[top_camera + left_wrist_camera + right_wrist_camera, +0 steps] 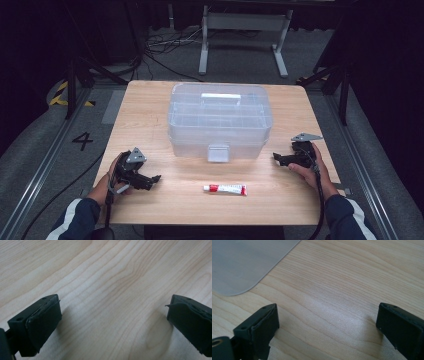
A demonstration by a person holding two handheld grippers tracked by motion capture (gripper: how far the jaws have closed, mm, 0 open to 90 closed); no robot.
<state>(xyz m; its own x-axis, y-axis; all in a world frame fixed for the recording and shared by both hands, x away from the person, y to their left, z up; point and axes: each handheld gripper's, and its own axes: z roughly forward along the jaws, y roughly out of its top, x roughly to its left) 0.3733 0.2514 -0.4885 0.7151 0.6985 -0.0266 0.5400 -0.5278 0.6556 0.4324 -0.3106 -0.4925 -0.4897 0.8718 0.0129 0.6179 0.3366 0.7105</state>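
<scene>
Your left tool [154,179] rests low on the table [150,100] at about 8 o'clock, jaws spread wide with only bare wood grain between them in the left gripper view; your right tool [278,159] sits at about 4 o'clock, jaws likewise spread and holding nothing, aimed toward the box.

Between the two, near 6 o'clock, the small white tube with red markings [225,189] lies flat on its side, apart from both tools and untouched; beyond it, from the centre toward 12 o'clock, stands the clear plastic storage box [220,120], its lid down and its front latch [218,153] facing you.

Judged from this, nothing has begun: the box is shut, the tube is outside it, and neither tool has closed on anything; opening the latch, lifting the lid and placing the tube look to be all left to do.

Hard to make out: whether the latch is snapped fast or merely lying down; the print on the tube is too small to read; in the right gripper view only a frosted rounded corner of the box [242,265] shows at 10 o'clock.
</scene>
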